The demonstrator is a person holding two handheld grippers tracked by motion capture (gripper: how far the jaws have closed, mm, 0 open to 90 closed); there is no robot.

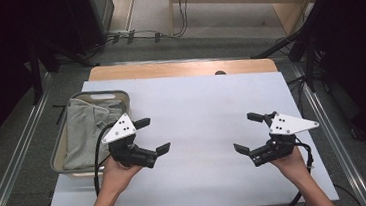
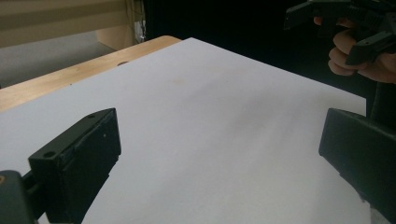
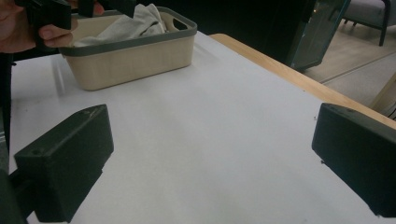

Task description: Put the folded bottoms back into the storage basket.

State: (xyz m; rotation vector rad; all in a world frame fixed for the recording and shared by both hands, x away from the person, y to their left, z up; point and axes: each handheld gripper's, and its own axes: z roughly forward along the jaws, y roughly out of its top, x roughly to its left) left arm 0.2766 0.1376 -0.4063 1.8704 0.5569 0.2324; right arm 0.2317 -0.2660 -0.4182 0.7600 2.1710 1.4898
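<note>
A grey cloth (image 1: pixel 84 131) lies bundled in a basket (image 1: pixel 101 95) at the left edge of the table (image 1: pixel 197 112), likely kept there so it can be lifted out onto the bare white top. The left gripper (image 1: pixel 152 135) hovers just beside the basket, jaws spread and holding nothing. The right gripper (image 1: pixel 248 133) waits near the right edge, jaws spread too, facing inward.

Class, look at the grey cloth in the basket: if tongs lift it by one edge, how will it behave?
The grey cloth lies folded and creased in the basket, so it will probably flop and unfold. It looks light. Being soft fabric, it should grip easily rather than slip.
</note>
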